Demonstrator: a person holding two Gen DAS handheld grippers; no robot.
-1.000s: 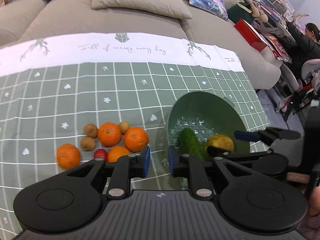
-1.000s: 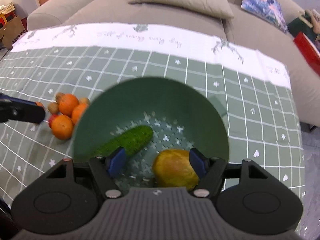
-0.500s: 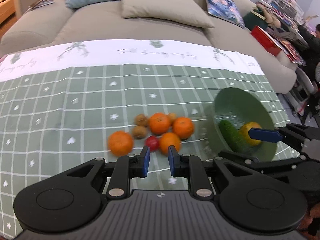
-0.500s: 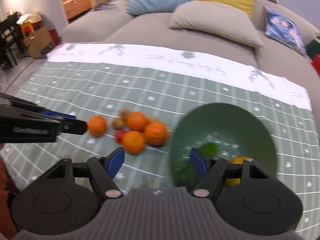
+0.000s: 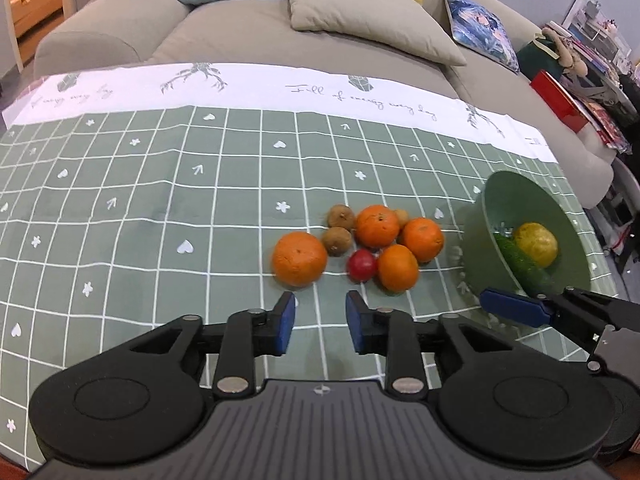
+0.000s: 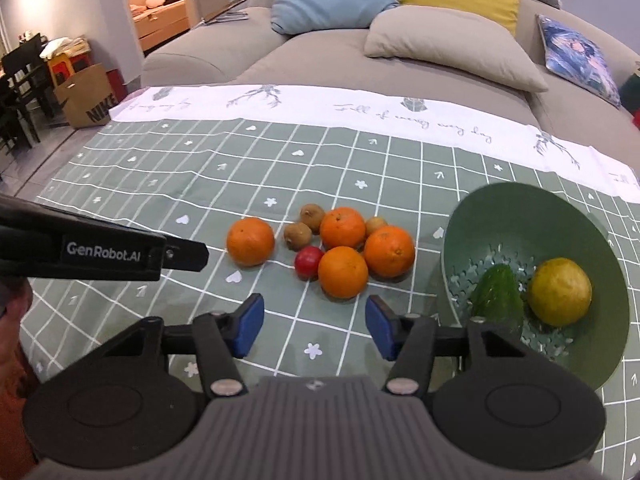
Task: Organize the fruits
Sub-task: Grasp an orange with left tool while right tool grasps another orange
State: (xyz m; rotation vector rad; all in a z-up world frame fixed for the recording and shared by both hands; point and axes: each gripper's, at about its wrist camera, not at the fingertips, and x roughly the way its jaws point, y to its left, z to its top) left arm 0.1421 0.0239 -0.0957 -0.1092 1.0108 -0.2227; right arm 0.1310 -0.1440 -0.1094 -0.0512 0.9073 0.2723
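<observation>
Several oranges (image 5: 299,259) (image 6: 343,272), a small red fruit (image 5: 361,265) (image 6: 308,261) and three brown kiwis (image 5: 338,241) (image 6: 297,235) lie clustered on the green checked tablecloth. A green colander bowl (image 5: 568,224) (image 6: 532,208) to their right holds a cucumber (image 5: 522,262) (image 6: 498,294) and a yellow fruit (image 5: 535,242) (image 6: 559,291). My left gripper (image 5: 320,322) is open and empty, just in front of the fruit. My right gripper (image 6: 314,330) is open and empty, in front of the nearest orange, left of the bowl.
A beige sofa (image 5: 248,28) with cushions runs along the table's far edge. The tablecloth's white border (image 6: 360,108) lies at the back. A cardboard box (image 6: 86,96) and chairs stand on the floor at far left. Shelves with clutter (image 5: 592,64) are at right.
Both grippers have drawn back and swung left from the bowl toward the fruit cluster. The left jaws have opened wider. The bowl with its cucumber and yellow fruit now sits to the right.
</observation>
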